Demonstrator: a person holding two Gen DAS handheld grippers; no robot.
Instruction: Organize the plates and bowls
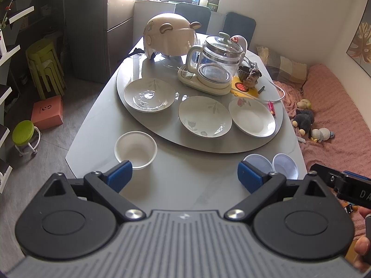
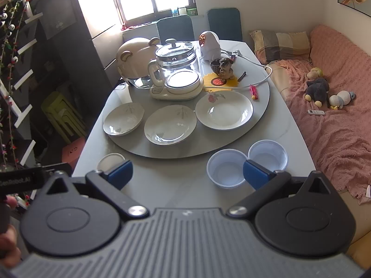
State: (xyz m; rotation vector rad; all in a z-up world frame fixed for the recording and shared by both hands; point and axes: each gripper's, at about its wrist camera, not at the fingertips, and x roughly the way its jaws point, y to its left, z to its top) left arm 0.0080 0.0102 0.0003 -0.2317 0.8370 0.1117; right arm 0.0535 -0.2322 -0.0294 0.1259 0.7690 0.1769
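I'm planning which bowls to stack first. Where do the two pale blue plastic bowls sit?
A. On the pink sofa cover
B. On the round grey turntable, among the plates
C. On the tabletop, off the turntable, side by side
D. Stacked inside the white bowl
C: the two pale blue plastic bowls sit side by side on the grey tabletop, nearer the camera than the round grey turntable.

White bowl [image 1: 135, 149], pale blue bowls [image 2: 227, 171], floral-patterned plates [image 1: 205, 116].

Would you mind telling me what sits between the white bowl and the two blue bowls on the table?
Nothing: only bare table separates the white bowl from the blue bowls, seen in the left wrist view.
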